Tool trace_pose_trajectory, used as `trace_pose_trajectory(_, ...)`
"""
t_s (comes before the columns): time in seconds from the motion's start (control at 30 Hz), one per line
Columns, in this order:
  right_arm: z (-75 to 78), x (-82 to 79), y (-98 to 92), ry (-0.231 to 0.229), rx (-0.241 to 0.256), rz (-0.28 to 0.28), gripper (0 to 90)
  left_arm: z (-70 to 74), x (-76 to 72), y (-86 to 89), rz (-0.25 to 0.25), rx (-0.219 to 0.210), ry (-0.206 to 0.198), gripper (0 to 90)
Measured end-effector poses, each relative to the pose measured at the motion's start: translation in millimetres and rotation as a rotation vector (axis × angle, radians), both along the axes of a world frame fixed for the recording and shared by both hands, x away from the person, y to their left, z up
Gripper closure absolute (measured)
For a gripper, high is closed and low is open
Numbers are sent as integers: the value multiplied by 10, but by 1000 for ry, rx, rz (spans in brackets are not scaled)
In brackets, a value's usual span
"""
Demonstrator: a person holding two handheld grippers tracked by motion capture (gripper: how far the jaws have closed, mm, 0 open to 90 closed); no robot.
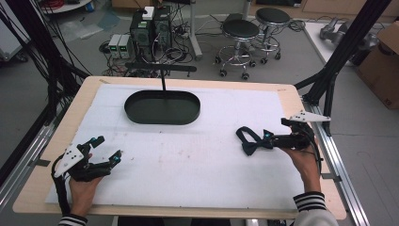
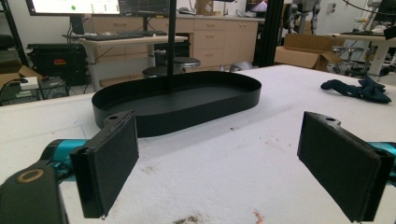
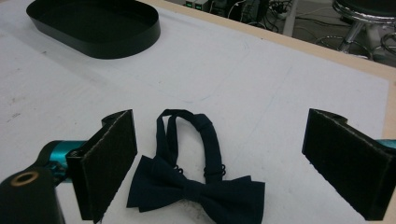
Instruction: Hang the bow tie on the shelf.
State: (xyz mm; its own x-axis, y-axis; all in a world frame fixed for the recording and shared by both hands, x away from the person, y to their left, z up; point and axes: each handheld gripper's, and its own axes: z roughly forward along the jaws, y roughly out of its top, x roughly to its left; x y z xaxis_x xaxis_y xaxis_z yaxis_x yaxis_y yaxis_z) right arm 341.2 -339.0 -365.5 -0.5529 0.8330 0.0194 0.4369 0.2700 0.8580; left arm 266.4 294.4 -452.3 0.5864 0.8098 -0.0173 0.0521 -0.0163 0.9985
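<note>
A dark navy bow tie (image 1: 248, 140) (image 3: 196, 182) with its neck strap looped lies flat on the white mat at the right. My right gripper (image 1: 266, 140) (image 3: 224, 170) is open, its jaws standing on either side of the bow tie just above it, nothing gripped. At the near left my left gripper (image 1: 107, 149) (image 2: 219, 163) is open and empty over bare mat. It faces a black oval tray (image 1: 162, 107) (image 2: 182, 100) (image 3: 95, 23), which stands empty at the back centre with a thin black post rising at its far side. The bow tie (image 2: 357, 89) is also far right in the left gripper view.
A white mat (image 1: 183, 155) covers a wooden table (image 1: 28, 188). Black frame struts (image 1: 346, 47) rise at the table's right and left. Beyond the far edge are stools (image 1: 240, 35), computer boxes (image 1: 150, 28) and cables on the floor.
</note>
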Motion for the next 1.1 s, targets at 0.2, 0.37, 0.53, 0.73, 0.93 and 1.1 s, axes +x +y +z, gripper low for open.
trace_pose_trajectory(0.2, 65, 155, -10, 69, -26, 27, 91, -1, -3, -5, 2, 3, -3, 130)
trace_pose_trajectory(0.37, 18, 247, -38, 96, -62, 34, 91, -2, -6, -8, -3, 2, -7, 130)
trace_pose_trajectory(0.53, -50, 306, -94, 147, -67, 29, 92, -1, -7, -8, -5, 4, -8, 130)
trace_pose_trajectory(0.73, -166, 391, -133, 227, -67, 55, 92, -2, -7, -7, -6, 4, -8, 130)
trace_pose_trajectory(0.93, -305, 470, -191, 323, -70, 73, 92, -3, -6, -7, -7, 1, -9, 131)
trace_pose_trajectory(1.1, -358, 495, -209, 344, -77, 92, 92, -2, -7, -4, -8, 2, -9, 130)
